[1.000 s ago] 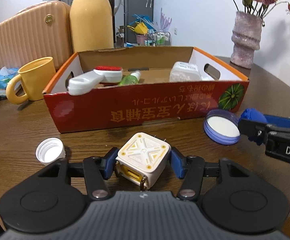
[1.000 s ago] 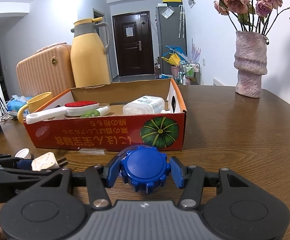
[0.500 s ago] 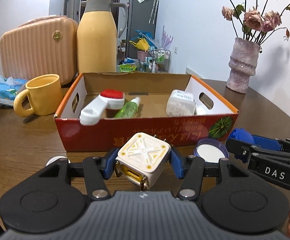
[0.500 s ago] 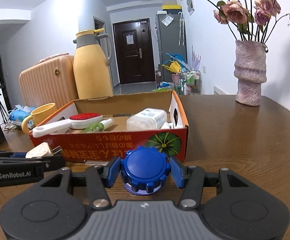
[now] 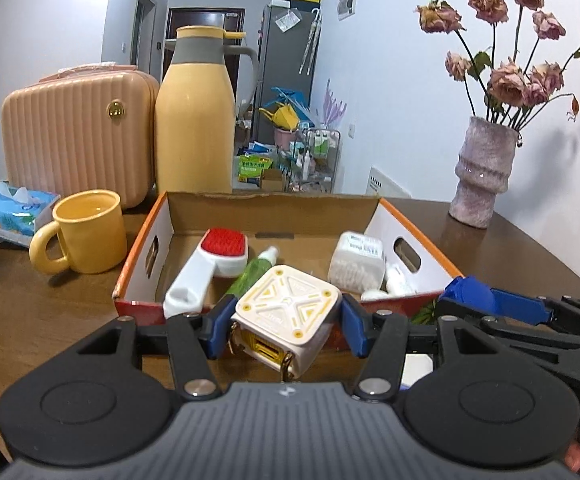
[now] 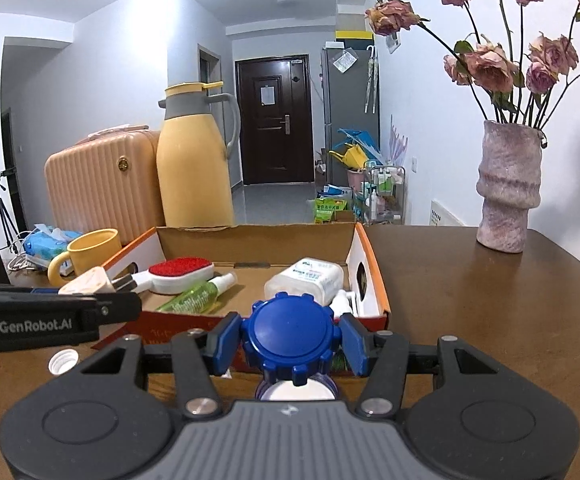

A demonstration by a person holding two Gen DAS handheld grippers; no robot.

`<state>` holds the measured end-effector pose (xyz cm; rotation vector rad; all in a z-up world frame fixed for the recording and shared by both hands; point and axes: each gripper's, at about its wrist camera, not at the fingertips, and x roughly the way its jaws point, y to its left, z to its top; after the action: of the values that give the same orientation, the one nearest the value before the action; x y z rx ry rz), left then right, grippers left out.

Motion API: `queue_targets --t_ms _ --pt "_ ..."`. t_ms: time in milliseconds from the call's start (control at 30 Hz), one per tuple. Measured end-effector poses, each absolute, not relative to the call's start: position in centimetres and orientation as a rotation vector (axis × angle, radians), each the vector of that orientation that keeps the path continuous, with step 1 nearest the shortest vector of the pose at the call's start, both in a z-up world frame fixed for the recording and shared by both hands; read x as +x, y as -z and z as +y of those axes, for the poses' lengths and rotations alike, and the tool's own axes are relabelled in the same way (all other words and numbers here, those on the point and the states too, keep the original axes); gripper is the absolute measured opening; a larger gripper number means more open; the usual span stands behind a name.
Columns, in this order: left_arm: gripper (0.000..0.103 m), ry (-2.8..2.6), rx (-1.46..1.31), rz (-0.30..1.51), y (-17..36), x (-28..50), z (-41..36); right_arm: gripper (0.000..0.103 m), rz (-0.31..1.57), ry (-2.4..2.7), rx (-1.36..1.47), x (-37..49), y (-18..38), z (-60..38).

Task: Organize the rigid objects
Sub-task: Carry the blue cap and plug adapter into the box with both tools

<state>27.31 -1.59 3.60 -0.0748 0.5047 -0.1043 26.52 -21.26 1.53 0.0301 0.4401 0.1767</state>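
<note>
My left gripper (image 5: 285,322) is shut on a cream and yellow cube-shaped plug adapter (image 5: 285,312), held above the table just in front of the red cardboard box (image 5: 137,256). My right gripper (image 6: 292,338) is shut on a blue ridged cap (image 6: 292,336), held in front of the box's (image 6: 374,276) right half. The box holds a white brush with a red pad (image 5: 213,260), a green spray bottle (image 5: 251,272), a white container (image 5: 356,262) and a small white bottle (image 5: 398,282). The right gripper also shows in the left wrist view (image 5: 466,290).
A purple-rimmed round lid (image 6: 296,390) and a white bottle cap (image 6: 62,361) lie on the wooden table (image 6: 490,320) before the box. A yellow mug (image 5: 83,236), tissue pack (image 5: 9,208), peach case (image 5: 77,136), yellow thermos (image 5: 195,120) and flower vase (image 5: 482,172) stand around.
Both grippers have risen from the table with their objects and moved toward the box. The view now looks down into the box over its front wall.
</note>
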Motion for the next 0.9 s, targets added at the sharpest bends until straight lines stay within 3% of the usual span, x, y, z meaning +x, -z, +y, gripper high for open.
queue_targets --t_ms 900 --pt "0.056 0.003 -0.107 0.508 -2.7 36.2 -0.8 0.053 0.451 -0.163 0.057 34.9 -0.4 -20.3"
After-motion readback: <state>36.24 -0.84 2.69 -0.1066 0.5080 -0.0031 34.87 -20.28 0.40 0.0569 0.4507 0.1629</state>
